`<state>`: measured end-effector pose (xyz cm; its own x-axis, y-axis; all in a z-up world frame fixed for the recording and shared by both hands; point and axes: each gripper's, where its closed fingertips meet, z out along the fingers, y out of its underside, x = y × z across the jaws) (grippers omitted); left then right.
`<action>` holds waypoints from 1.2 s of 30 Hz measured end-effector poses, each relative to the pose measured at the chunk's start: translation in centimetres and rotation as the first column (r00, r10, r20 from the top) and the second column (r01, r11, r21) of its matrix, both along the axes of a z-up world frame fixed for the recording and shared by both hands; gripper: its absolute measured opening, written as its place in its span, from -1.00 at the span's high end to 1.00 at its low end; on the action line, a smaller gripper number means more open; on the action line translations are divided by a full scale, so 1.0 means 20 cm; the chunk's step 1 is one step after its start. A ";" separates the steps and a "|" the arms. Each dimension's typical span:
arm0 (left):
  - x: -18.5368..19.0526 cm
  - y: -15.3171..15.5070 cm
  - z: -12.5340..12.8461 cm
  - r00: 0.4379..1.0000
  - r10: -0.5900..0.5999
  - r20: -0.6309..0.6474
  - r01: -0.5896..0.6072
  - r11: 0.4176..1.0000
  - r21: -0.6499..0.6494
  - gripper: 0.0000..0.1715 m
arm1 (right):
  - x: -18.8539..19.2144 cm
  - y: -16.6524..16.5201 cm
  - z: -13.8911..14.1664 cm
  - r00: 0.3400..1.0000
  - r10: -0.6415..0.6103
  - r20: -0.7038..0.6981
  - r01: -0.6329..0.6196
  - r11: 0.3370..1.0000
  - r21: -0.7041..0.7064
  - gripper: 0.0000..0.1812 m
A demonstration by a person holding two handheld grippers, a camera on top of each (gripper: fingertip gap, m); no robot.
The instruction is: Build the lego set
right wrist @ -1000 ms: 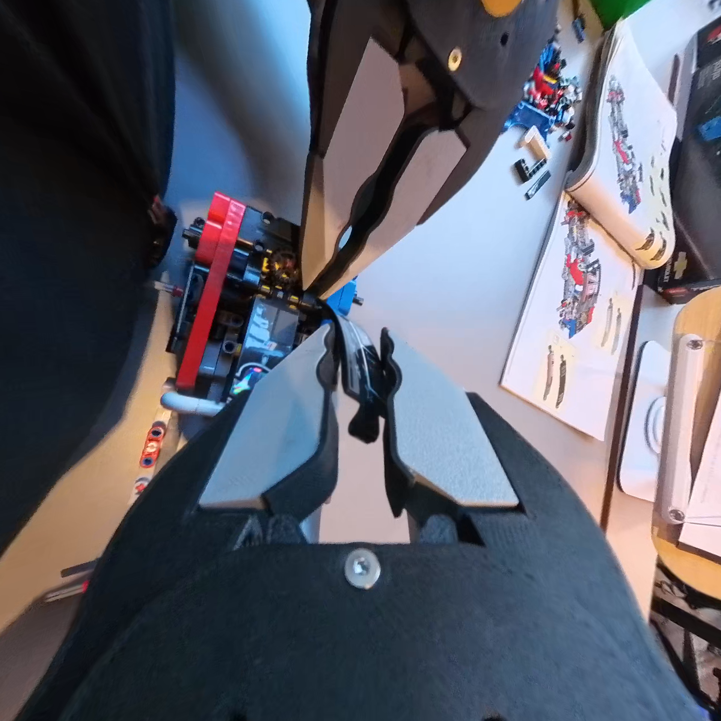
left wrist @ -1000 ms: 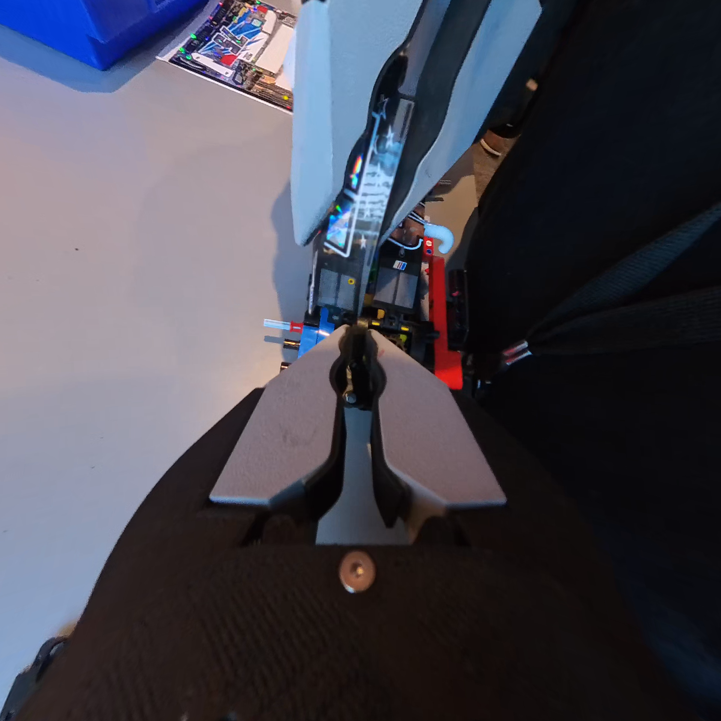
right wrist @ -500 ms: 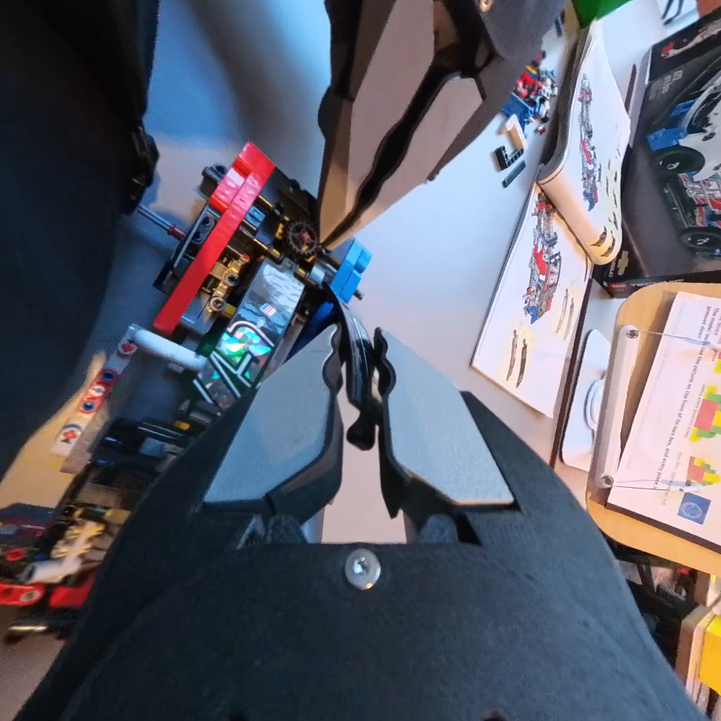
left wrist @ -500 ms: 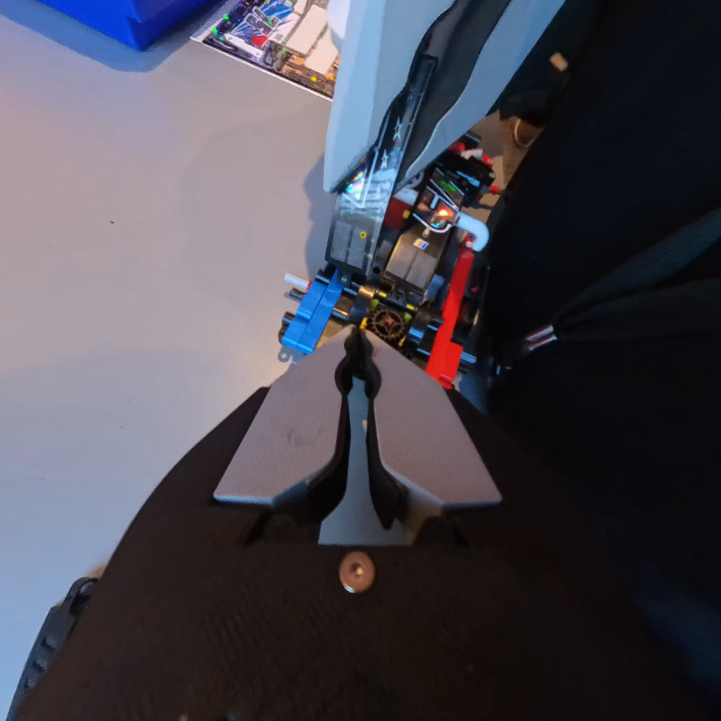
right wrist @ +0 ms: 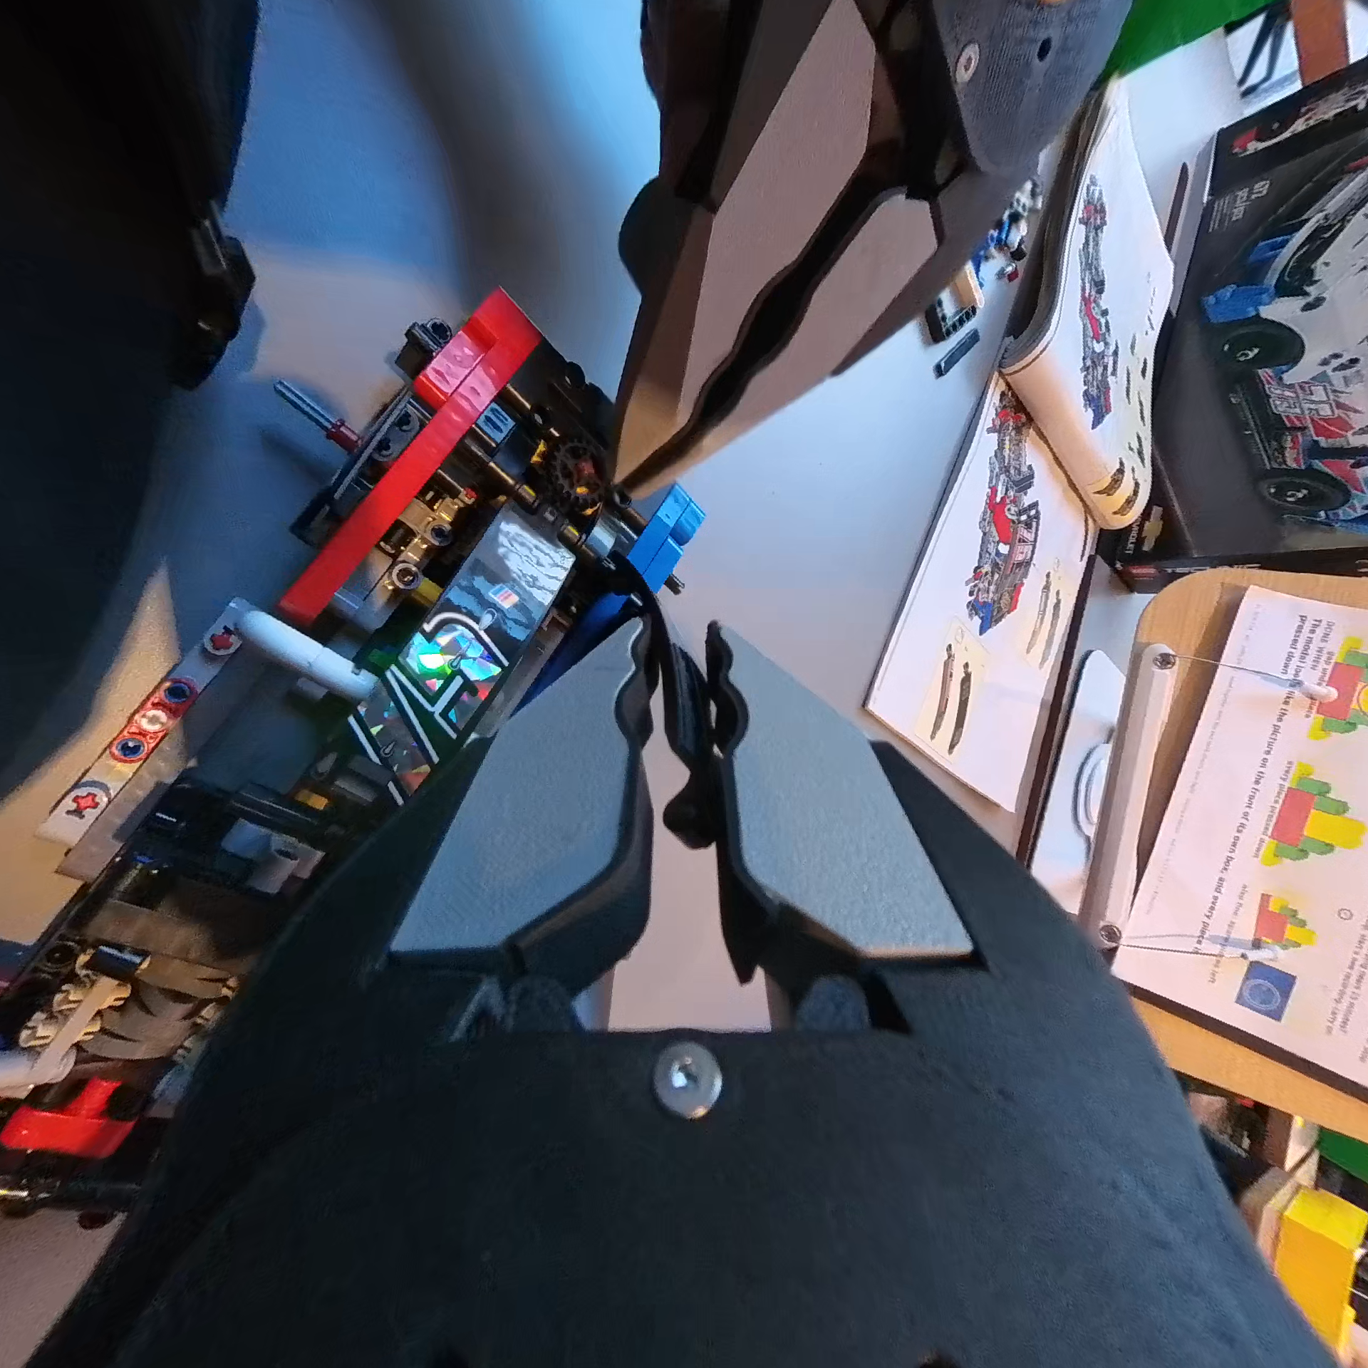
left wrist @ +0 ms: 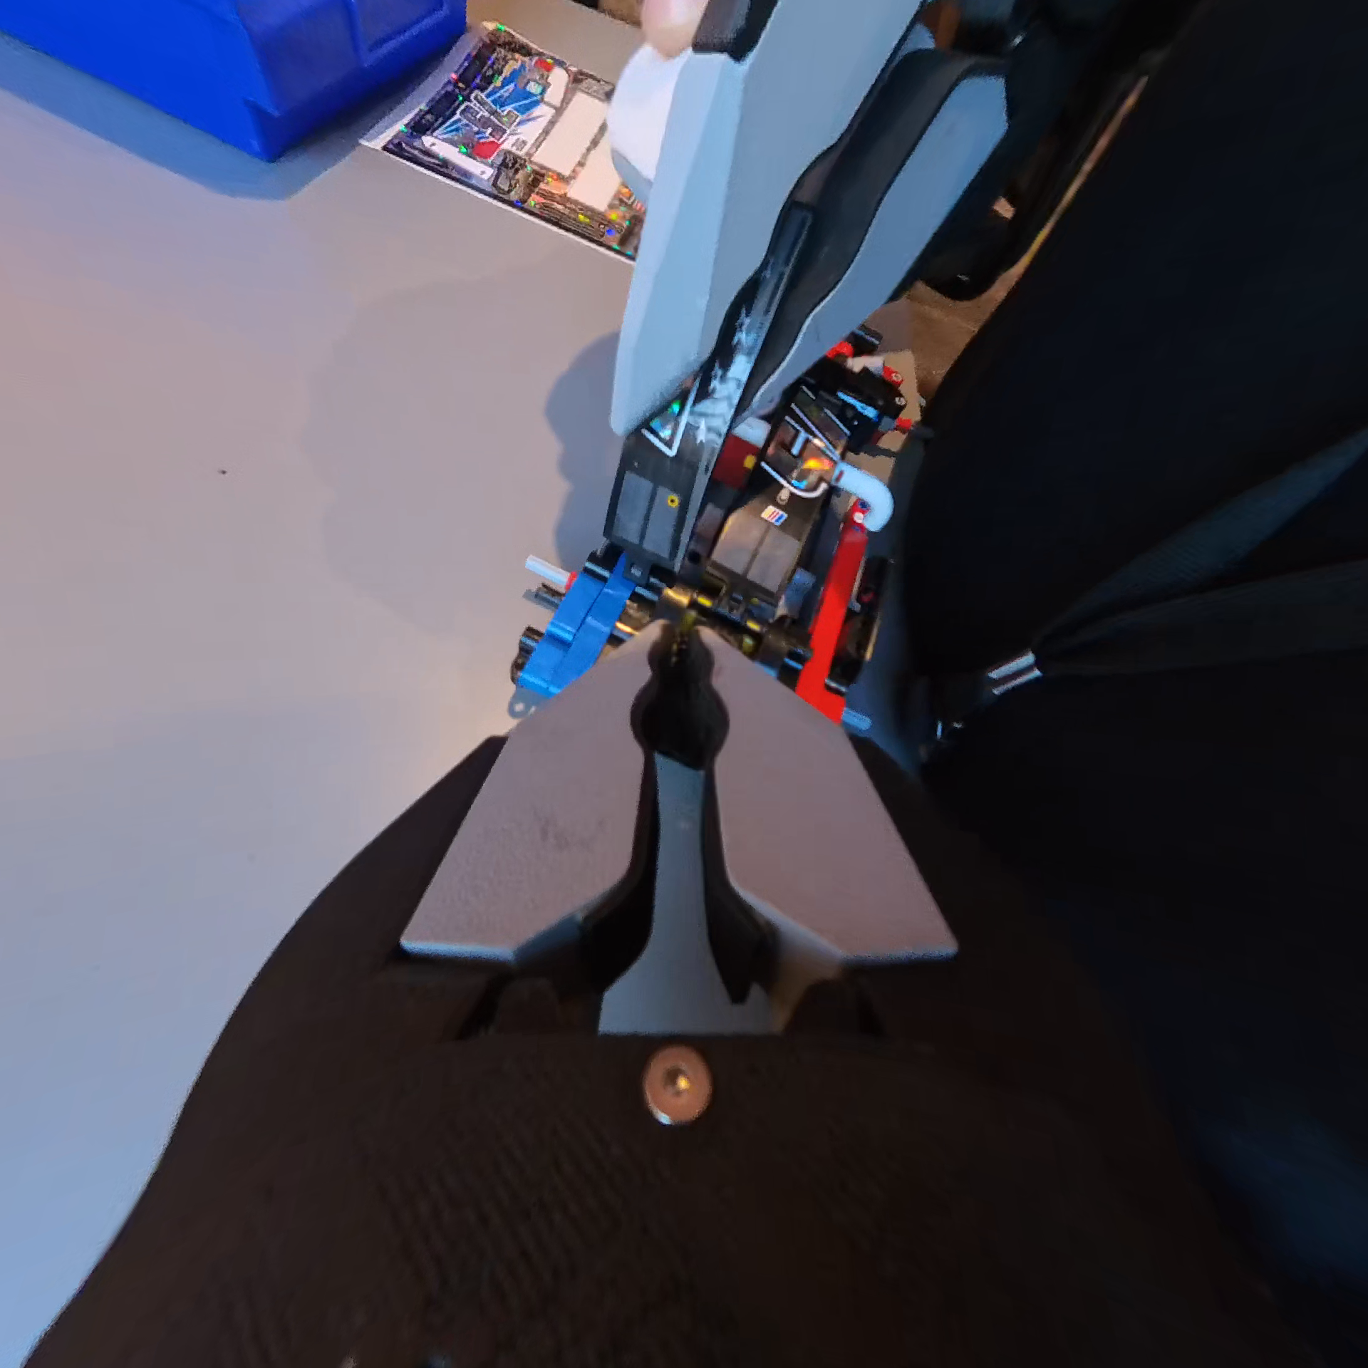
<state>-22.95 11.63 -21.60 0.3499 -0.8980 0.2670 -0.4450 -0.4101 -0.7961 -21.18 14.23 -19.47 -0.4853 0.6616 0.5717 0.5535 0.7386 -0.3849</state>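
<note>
Lego model (right wrist: pixel 474 562) half hidden behind right gripper (right wrist: pixel 677 651) fingers, front blurred.

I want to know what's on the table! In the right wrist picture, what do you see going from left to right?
Red beam of the lego model → small black gear → blue beam → open instruction booklet → lego box with a car picture.

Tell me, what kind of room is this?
Probably a hobby desk or workroom for building models. An open instruction booklet and the set's box lie on the grey table, beside a blue bin.
</note>
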 end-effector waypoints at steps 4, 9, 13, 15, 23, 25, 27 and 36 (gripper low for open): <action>0.01 0.03 -0.03 1.000 -0.016 -0.020 0.015 0.998 -0.056 0.79 | -0.01 0.00 0.00 1.000 0.003 -0.007 -0.003 1.000 -0.002 0.90; 0.03 0.02 -0.03 0.998 -0.062 -0.014 0.061 0.996 -0.061 0.92 | 0.00 0.00 0.00 1.000 -0.012 -0.022 0.012 1.000 -0.018 0.90; 0.06 -0.03 -0.02 0.992 -0.124 0.005 0.124 0.988 -0.088 1.00 | 0.00 0.01 0.00 0.999 -0.021 -0.030 0.020 1.000 -0.020 0.90; 0.06 -0.02 -0.02 0.992 -0.124 -0.008 0.123 0.989 -0.085 1.00 | 0.00 0.00 0.00 0.999 -0.020 -0.029 0.020 1.000 -0.009 0.90; 0.03 0.03 -0.03 0.992 -0.107 -0.062 0.103 0.992 -0.072 0.85 | 0.00 0.00 -0.01 0.999 -0.020 -0.041 0.020 1.000 0.002 0.90; 0.05 0.01 -0.04 0.989 -0.131 -0.067 0.125 0.989 -0.080 0.85 | 0.01 0.00 -0.01 0.999 -0.021 -0.041 0.021 1.000 0.005 0.90; 0.05 0.01 -0.04 0.987 -0.144 -0.075 0.138 0.987 -0.081 0.86 | 0.01 0.00 -0.01 0.999 -0.019 -0.038 0.019 1.000 0.004 0.90; 0.08 -0.04 -0.05 0.976 -0.202 -0.078 0.192 0.974 -0.122 0.95 | 0.07 -0.04 -0.03 1.000 -0.004 0.017 0.004 1.000 0.002 0.92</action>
